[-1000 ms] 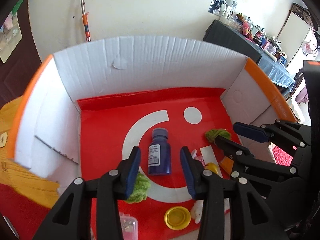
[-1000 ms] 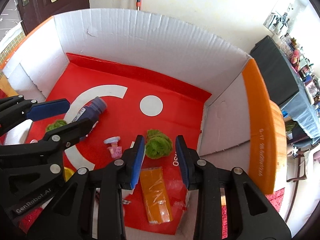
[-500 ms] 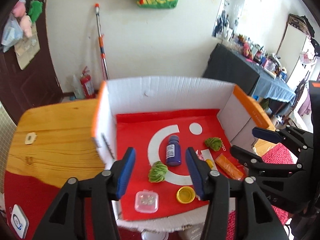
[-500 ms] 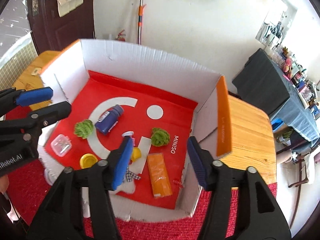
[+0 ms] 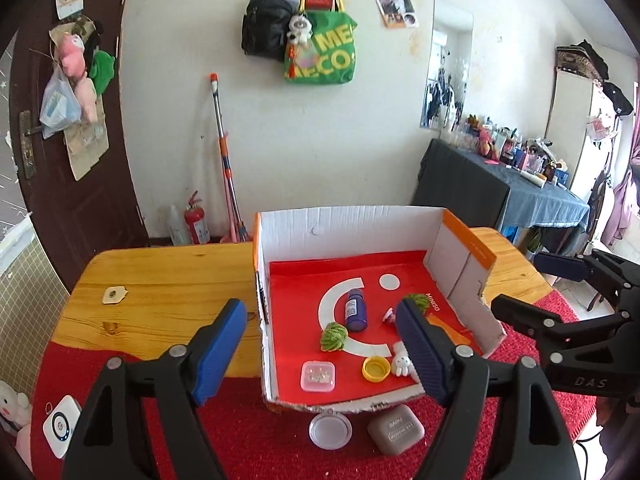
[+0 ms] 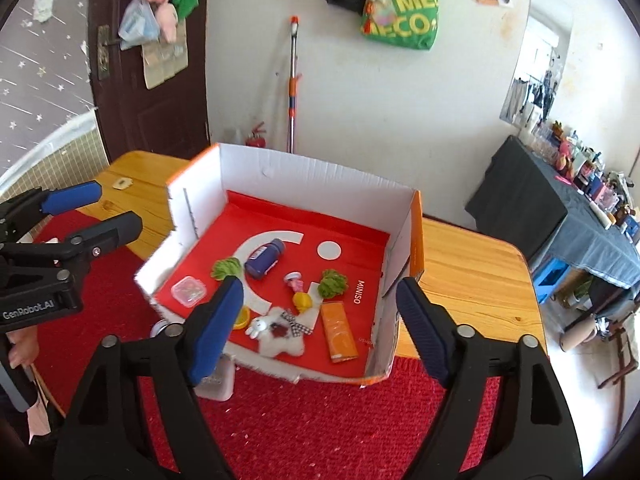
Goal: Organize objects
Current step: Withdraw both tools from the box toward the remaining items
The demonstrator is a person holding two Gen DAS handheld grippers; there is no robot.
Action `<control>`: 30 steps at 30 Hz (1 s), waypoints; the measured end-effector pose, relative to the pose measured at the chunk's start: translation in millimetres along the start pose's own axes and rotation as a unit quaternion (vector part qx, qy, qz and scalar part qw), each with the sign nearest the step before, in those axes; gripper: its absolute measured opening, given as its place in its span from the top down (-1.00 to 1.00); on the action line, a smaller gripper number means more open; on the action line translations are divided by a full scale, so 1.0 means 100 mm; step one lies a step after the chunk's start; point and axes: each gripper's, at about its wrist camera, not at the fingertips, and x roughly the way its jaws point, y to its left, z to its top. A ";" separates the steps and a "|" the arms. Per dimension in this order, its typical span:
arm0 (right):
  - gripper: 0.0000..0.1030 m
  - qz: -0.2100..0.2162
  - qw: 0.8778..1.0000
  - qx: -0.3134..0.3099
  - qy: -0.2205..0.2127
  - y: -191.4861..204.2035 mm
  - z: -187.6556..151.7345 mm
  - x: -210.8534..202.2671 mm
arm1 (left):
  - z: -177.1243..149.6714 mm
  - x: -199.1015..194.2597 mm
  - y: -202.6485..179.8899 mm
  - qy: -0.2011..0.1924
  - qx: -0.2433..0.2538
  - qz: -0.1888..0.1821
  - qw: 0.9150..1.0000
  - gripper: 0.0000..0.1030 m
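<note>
Both the left gripper [image 5: 320, 350] and the right gripper [image 6: 320, 330] were opening, holding nothing. The blue bottle [image 5: 355, 309] lay mid-box [image 5: 348, 224]; a round lid [image 5: 330, 432] and grey case [image 5: 395, 430] sat at the desk's [image 5: 168, 280] front edge.

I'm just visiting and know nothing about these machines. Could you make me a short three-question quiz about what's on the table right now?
1. True or false: the blue bottle stands upright in the cardboard box.
2. How many green yarn balls lie in the box: A one, B two, C three?
3. Is anything between the fingers of the left gripper or the right gripper?

Key
1. False: it lies on its side.
2. B: one beside the bottle, one near the MINISO print.
3. No: both hang above the box, jaws opening, nothing held.
</note>
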 end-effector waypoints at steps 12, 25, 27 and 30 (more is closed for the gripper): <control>-0.62 0.019 0.999 0.035 -0.032 0.03 -0.49 -0.26 | -0.44 -0.25 0.06 -0.010 -0.030 -0.013 0.999 -0.70; -0.66 0.017 0.997 0.077 -0.026 0.05 -1.04 -0.11 | -1.10 0.02 0.03 0.059 -0.057 -0.019 0.996 -0.70; -0.66 0.024 0.996 0.086 -0.017 0.05 -1.12 -0.04 | -1.16 0.07 0.02 0.069 -0.056 -0.015 0.996 -0.70; -0.66 0.027 0.995 0.091 0.000 0.07 -1.19 0.07 | -1.24 0.13 0.01 0.077 -0.055 -0.010 0.995 -0.70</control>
